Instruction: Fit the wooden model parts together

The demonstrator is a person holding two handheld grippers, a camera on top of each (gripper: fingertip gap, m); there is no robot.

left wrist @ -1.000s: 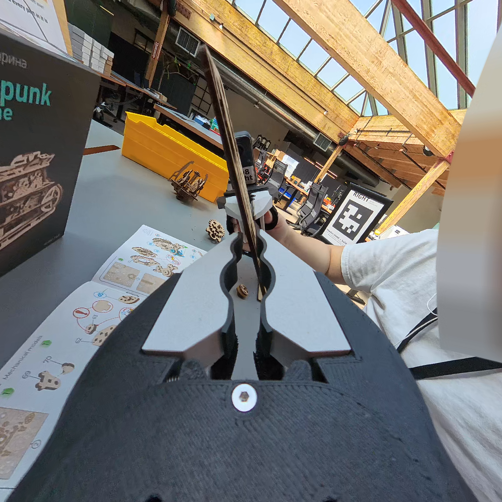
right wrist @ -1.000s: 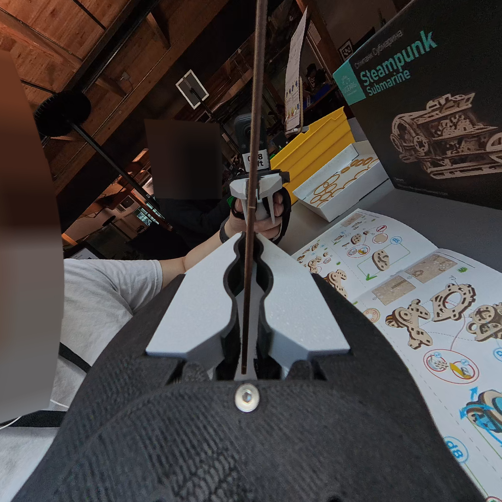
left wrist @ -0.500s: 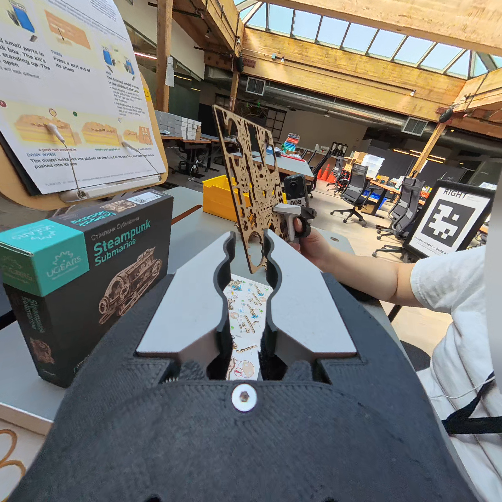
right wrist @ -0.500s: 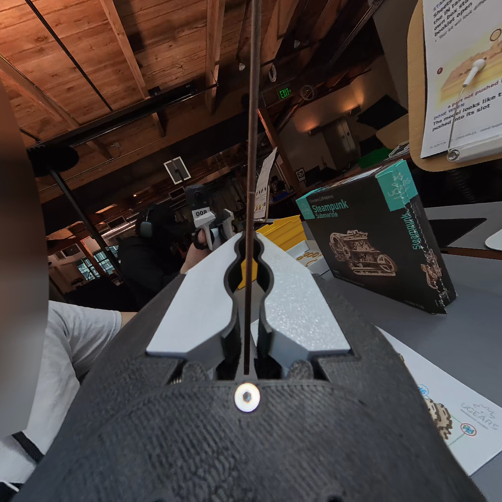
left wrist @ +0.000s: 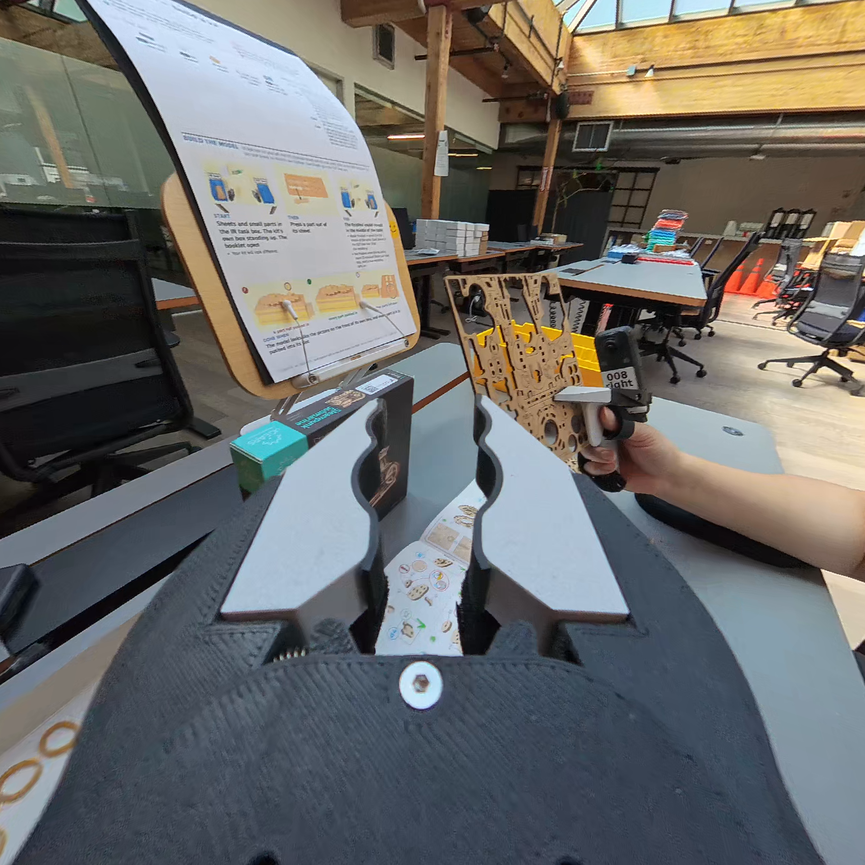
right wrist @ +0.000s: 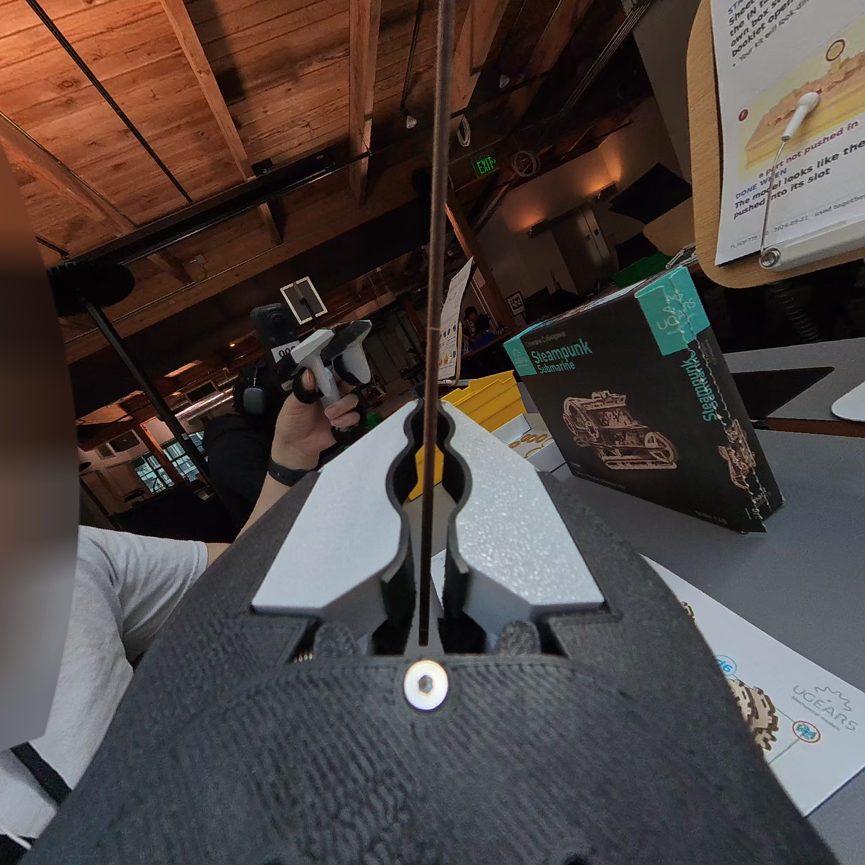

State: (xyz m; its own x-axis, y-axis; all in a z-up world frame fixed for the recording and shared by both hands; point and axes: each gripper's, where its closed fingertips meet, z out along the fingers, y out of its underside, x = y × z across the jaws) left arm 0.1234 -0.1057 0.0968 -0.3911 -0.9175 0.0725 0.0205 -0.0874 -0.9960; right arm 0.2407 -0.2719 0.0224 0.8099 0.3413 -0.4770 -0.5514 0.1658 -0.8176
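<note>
A thin laser-cut wooden sheet (left wrist: 517,355), with several parts pressed out, stands upright above the table. My right gripper (right wrist: 428,409) is shut on its lower edge; in the right wrist view the sheet (right wrist: 435,234) shows edge-on as a dark line between the fingers. The right gripper also shows in the left wrist view (left wrist: 582,398), held by a hand. My left gripper (left wrist: 428,407) is open and empty, to the left of the sheet and apart from it. It shows farther off in the right wrist view (right wrist: 337,348).
A dark kit box (right wrist: 641,398) stands on the grey table (right wrist: 795,468), also in the left wrist view (left wrist: 327,421). An open instruction booklet (right wrist: 772,692) lies below. A yellow bin (left wrist: 582,348), a white tray of rings (right wrist: 529,442) and an instruction stand (left wrist: 290,234) are behind. Spacing between my two grippers at the tips: around 25 cm.
My left gripper has let go of the sheet, opened wider and drawn back to the left. My right gripper keeps the sheet and has lifted it upright.
</note>
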